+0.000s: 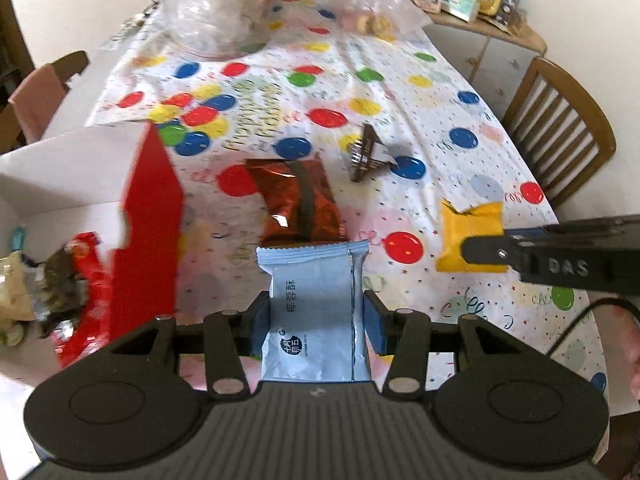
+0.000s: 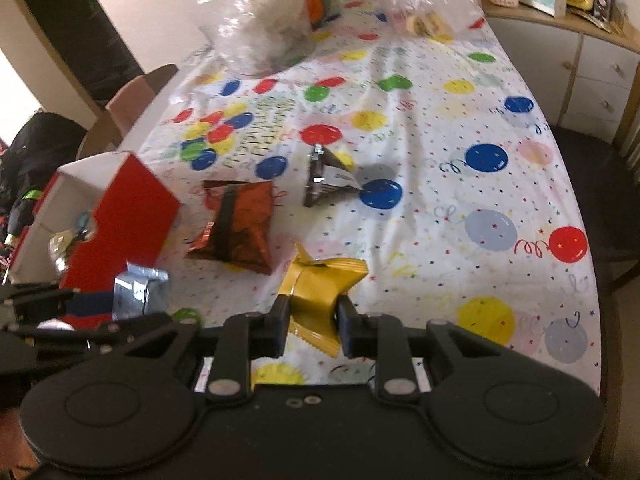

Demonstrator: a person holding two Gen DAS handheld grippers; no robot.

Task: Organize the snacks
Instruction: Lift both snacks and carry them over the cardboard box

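My left gripper (image 1: 316, 320) is shut on a light blue snack packet (image 1: 316, 312), held above the table beside the red box (image 1: 148, 216). My right gripper (image 2: 312, 322) is shut on a yellow snack packet (image 2: 320, 284); it also shows in the left wrist view (image 1: 468, 236). A red-brown foil packet (image 1: 298, 200) (image 2: 240, 228) and a dark triangular packet (image 1: 366, 152) (image 2: 324, 178) lie on the balloon-print tablecloth (image 2: 460, 184). The red box (image 2: 128, 216) is open at the left, with several snacks (image 1: 52, 276) inside.
Clear plastic bags (image 1: 224, 4) (image 2: 272, 24) with items sit at the table's far end. Wooden chairs stand at the right (image 1: 560, 128) and far left (image 1: 44, 88). A cabinet (image 2: 592, 72) with clutter is at the back right.
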